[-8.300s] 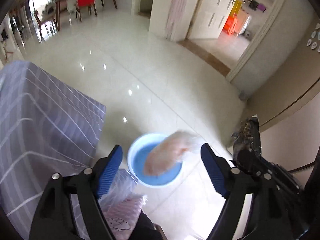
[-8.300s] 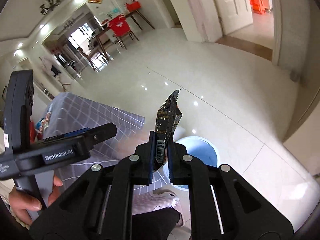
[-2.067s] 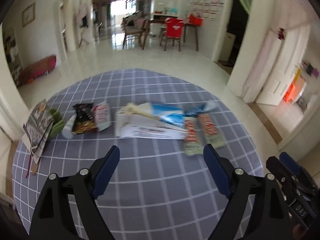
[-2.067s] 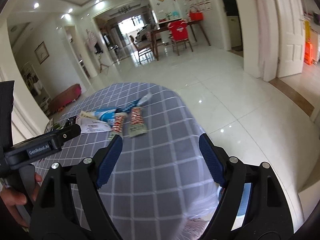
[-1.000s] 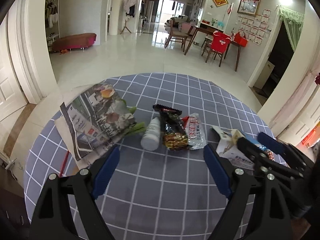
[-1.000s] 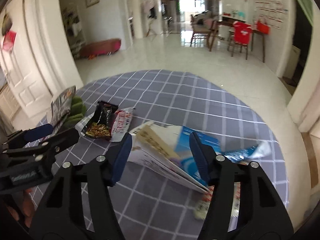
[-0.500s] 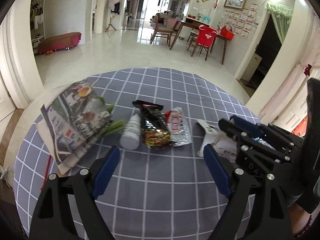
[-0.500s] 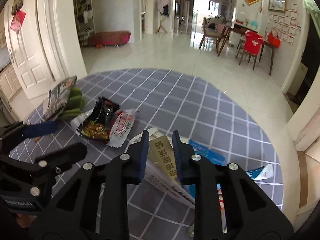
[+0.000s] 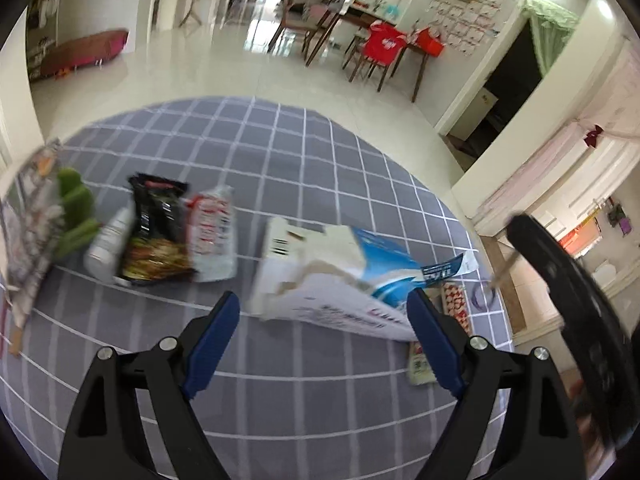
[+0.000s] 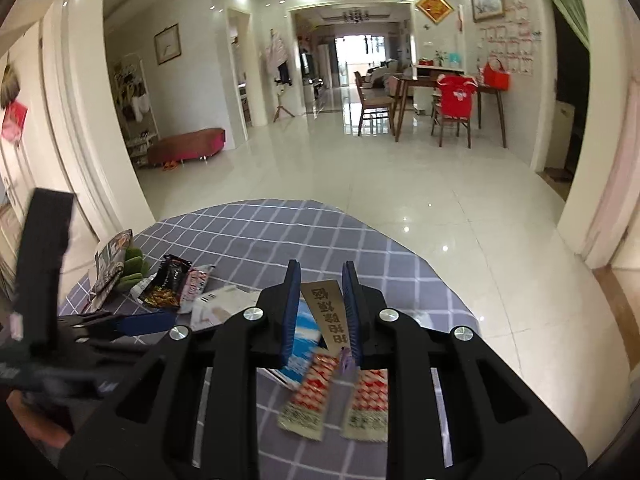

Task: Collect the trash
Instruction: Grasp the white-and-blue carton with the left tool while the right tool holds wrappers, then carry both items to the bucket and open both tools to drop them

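— While the right gripper (image 10: 320,312) fills the front of its own view, what sits between the blue pads?
— A tan flap with printed characters, part of the flattened carton (image 10: 325,312). The jaws stand narrow and pinch that flap.

— Does the left wrist view show that grip?
— No. There only a blurred dark body at the right edge shows; the pinch itself is cut off. That view gives the carton (image 9: 340,276) whole: white and blue, lying on the checked tablecloth (image 9: 280,412) just beyond the left gripper (image 9: 324,340), whose jaws are spread wide with nothing between them.

— Other trash?
— Two red-and-white sachets (image 10: 336,396) lie under the right gripper's fingers, clear in its view but mostly hidden behind a finger in the other. Farther left, a dark snack wrapper (image 9: 156,228), a clear red-printed packet (image 9: 210,236) and a small white bottle (image 9: 108,242) lie together, blurred.

— Beyond those?
— A newspaper (image 9: 28,224) with something green beside it, cropped at the edge, hard to make out.
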The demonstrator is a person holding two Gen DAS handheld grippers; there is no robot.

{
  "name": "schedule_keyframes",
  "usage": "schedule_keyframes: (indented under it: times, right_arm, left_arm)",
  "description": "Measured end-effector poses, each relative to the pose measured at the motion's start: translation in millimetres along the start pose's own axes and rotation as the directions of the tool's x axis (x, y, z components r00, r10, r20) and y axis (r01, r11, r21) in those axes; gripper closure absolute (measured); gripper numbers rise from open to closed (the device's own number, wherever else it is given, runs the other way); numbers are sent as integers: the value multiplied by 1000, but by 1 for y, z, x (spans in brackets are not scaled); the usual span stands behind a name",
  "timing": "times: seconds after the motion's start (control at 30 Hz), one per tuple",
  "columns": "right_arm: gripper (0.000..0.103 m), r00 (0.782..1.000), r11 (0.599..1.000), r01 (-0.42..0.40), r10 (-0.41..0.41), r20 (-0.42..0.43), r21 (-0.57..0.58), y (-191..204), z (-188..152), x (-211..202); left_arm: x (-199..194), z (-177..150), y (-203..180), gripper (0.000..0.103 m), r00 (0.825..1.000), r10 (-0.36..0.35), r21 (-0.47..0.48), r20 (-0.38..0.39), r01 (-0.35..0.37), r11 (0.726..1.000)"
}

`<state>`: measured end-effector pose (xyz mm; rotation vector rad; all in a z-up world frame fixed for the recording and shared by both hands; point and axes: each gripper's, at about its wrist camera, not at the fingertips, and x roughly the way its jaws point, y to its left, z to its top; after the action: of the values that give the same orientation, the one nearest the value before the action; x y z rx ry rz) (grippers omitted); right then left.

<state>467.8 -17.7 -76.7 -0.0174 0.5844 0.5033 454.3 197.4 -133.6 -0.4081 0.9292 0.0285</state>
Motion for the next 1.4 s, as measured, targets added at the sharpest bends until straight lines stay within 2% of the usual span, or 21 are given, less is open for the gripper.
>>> schedule_keyframes:
  times: [0.17,0.3,0.4,0.5,0.6,0.63,0.67,0.7,0.77,0.8,0.83,0.87,0.93,0.97,1.13,1.23,1.4]
  right_arm:
    - [82,1000,999,-3,3,-13,41,-22,-16,-5]
    - [82,1000,998,-23,24,-20,54,-28,-25,-7]
    - [82,999,997,-35,36,-18,69,-30,-33,-12]
    - [82,999,996,-43,44,-13,73,-31,-37,-17]
    - [82,999,995,-50,51,-7,84,-32,-40,-22]
    - [82,999,995,-52,53,-5,86,-32,-41,-24]
    - [82,998,995,-55,55,-6,88,-33,-42,-25]
    - [82,998,994,-56,56,-5,89,-33,-42,-26]
    - [82,999,994,-54,55,0,92,-33,-44,-30]
    - [82,998,994,-56,56,2,96,-33,-44,-32]
    - [82,998,993,-56,56,5,101,-34,-45,-34]
    - [82,998,993,-56,56,4,105,-34,-46,-35]
    - [82,998,992,-57,56,5,109,-33,-48,-38]
    - [82,998,992,-55,55,6,109,-32,-49,-41]
    - [82,997,988,-72,69,24,137,-32,-49,-55]
    - [82,996,986,-77,71,50,150,-33,-47,-72]
    - [82,994,983,-62,45,98,174,-43,-49,-113]
  left_arm:
    - [15,1,-24,19,998,69,-4,-6,-69,998]
    - [23,-3,-31,20,987,161,20,-12,-160,987]
    - [31,-8,-29,20,981,191,12,-32,-190,982]
    - [29,-8,-24,21,985,172,-10,-30,-172,985]
    - [23,-12,-25,42,991,133,-20,-20,-133,991]
    - [22,-13,-26,54,994,103,-29,-23,-104,994]
    - [20,-16,-26,61,997,78,-36,-25,-79,996]
    - [19,-17,-27,63,997,71,-39,-26,-72,997]
    - [18,-20,-30,80,999,37,-50,-21,-38,998]
    - [18,-20,-31,83,999,38,-48,-13,-39,998]
    - [15,-25,-32,92,999,44,-43,-9,-45,998]
    - [14,-27,-31,96,999,35,-48,-9,-36,998]
    - [11,-29,-30,99,1000,7,-57,-5,-8,998]
    - [6,-32,-30,99,1000,26,-51,7,-25,998]
    - [-32,-36,-36,99,996,11,-28,87,-9,1000]
    - [-60,-41,-45,99,991,0,0,131,0,1000]
    - [-87,-54,-69,99,987,-42,53,155,35,998]
